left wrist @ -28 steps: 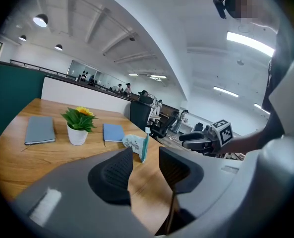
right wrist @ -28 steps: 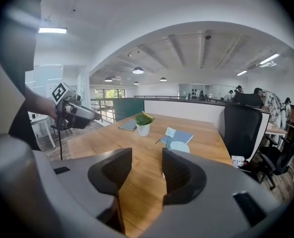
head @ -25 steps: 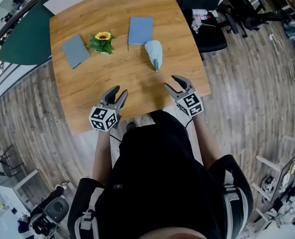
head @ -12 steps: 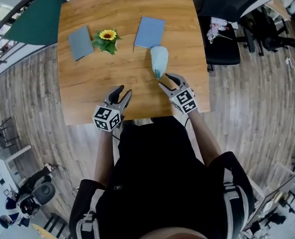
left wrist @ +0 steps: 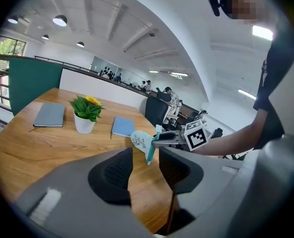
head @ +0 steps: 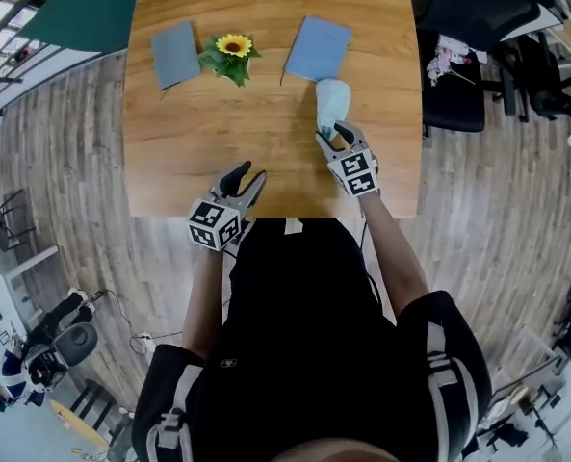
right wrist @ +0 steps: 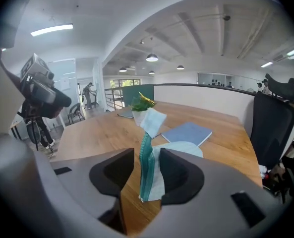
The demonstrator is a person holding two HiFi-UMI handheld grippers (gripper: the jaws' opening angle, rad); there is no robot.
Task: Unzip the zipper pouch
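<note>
The wooden table (head: 218,123) is holding the pale teal zipper pouch (head: 331,99) near its right edge. The right gripper (head: 335,137) is straddling the zipper end, jaws just been closing, not pinching it. The left gripper (head: 245,176) is hanging open, empty.

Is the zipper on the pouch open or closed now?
Closed: in the right gripper view the teal zipper of the pouch runs as one joined band with no gap.

Left tongs (head: 249,173) hover parted and empty; right tongs (head: 335,135), just closing, straddle the pouch (head: 332,99) end, seemingly unpinched.
</note>
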